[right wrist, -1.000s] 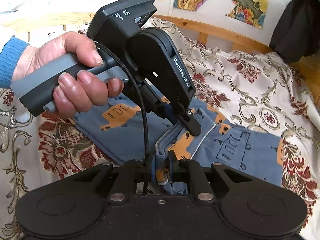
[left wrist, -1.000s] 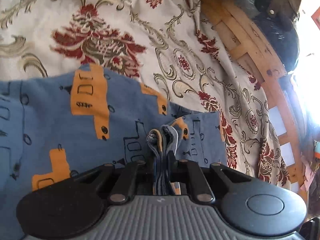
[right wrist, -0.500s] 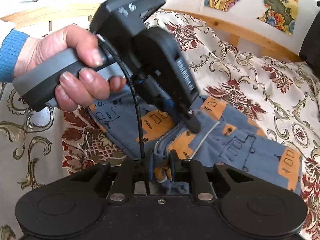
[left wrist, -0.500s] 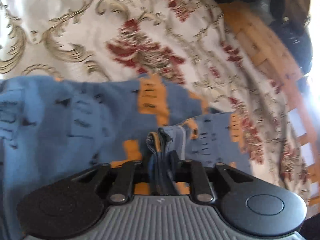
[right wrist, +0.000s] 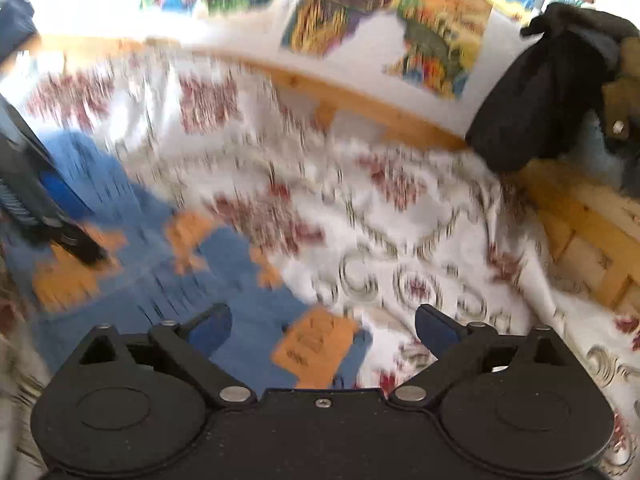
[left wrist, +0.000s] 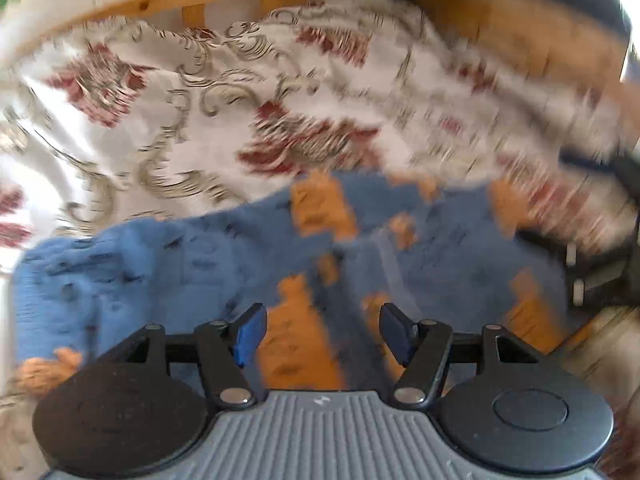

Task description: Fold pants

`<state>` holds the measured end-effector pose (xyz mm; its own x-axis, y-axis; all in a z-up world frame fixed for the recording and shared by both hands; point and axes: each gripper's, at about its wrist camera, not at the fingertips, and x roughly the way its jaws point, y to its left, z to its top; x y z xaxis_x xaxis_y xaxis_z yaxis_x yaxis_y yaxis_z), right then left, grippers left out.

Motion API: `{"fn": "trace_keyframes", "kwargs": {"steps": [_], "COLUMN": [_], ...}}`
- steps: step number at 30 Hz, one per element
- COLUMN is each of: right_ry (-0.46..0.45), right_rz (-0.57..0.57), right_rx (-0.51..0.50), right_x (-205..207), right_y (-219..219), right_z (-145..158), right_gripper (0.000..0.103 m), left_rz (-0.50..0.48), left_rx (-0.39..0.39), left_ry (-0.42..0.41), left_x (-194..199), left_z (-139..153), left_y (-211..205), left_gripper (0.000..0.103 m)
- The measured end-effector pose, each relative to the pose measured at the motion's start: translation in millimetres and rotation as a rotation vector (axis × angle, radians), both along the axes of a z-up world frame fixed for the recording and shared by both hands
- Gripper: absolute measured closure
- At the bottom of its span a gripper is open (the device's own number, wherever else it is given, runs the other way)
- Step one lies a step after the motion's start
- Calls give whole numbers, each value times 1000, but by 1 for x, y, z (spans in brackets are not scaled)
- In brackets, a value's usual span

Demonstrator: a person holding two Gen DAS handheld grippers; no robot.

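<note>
The blue pants (left wrist: 168,268) with orange truck prints lie folded on the floral bedspread (left wrist: 208,120). Both views are motion-blurred. My left gripper (left wrist: 322,332) is open just above the cloth, its blue-padded fingers (left wrist: 250,330) spread with nothing between them. In the right wrist view the pants (right wrist: 224,280) fill the lower left, and my right gripper (right wrist: 324,328) stands open over their right edge, holding nothing. The left gripper's body (right wrist: 28,196) shows at the left edge of that view.
A wooden bed frame (right wrist: 360,104) runs along the back and right side (right wrist: 592,232). Colourful pictures (right wrist: 436,40) hang on the wall behind. A dark garment (right wrist: 548,92) hangs at the upper right. Bare bedspread (right wrist: 420,240) extends right of the pants.
Both grippers were shut on bunched pant fabric; now both are open and the cloth has dropped flat. Both cameras have swung away fast, blurring the views.
</note>
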<state>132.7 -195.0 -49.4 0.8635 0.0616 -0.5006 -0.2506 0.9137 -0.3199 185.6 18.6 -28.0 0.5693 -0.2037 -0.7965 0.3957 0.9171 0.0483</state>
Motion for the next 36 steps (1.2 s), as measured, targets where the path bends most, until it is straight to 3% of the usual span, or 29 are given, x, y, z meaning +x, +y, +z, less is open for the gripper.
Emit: {"fn": "trace_keyframes", "kwargs": {"steps": [2, 3, 6, 9, 11, 13, 17, 20, 21, 23, 32, 36], "right_ry": [70, 59, -65, -164, -164, -123, -54, -31, -20, 4, 41, 52], "right_rz": [-31, -40, -66, -11, 58, 104, 178, 194, 191, 182, 163, 163], "right_rx": [-58, -47, -11, 72, 118, 139, 137, 111, 104, 100, 123, 118], "right_x": [9, 6, -13, -36, -48, -54, -56, -60, -58, -55, -50, -49], "right_y": [-3, -8, -12, -4, 8, 20, 39, 50, 53, 53, 51, 52], "right_z": [-21, -21, -2, 16, 20, 16, 4, -3, -6, -10, -15, -16], "right_gripper": [11, 11, 1, 1, 1, 1, 1, 1, 1, 1, 1, 1], "left_rz": [31, 54, 160, 321, 456, 540, 541, 556, 556, 572, 712, 775], "left_rx": [93, 100, -39, -146, -176, -185, -185, -247, -272, -322, -458, -452], "left_ry": [-38, -38, -31, -136, -219, -227, -190, -180, -166, -114, -71, -50], "left_x": [-12, -18, -35, -53, -60, -54, -27, -17, -15, -11, -12, -7], "left_z": [-8, -10, -2, 16, 25, 28, 24, 25, 23, 16, 5, 7], "left_y": [0, 5, 36, 76, 101, 123, 149, 154, 155, 160, 181, 180], "left_gripper": [31, 30, 21, 15, 12, 12, 21, 26, 30, 53, 68, 80]}}
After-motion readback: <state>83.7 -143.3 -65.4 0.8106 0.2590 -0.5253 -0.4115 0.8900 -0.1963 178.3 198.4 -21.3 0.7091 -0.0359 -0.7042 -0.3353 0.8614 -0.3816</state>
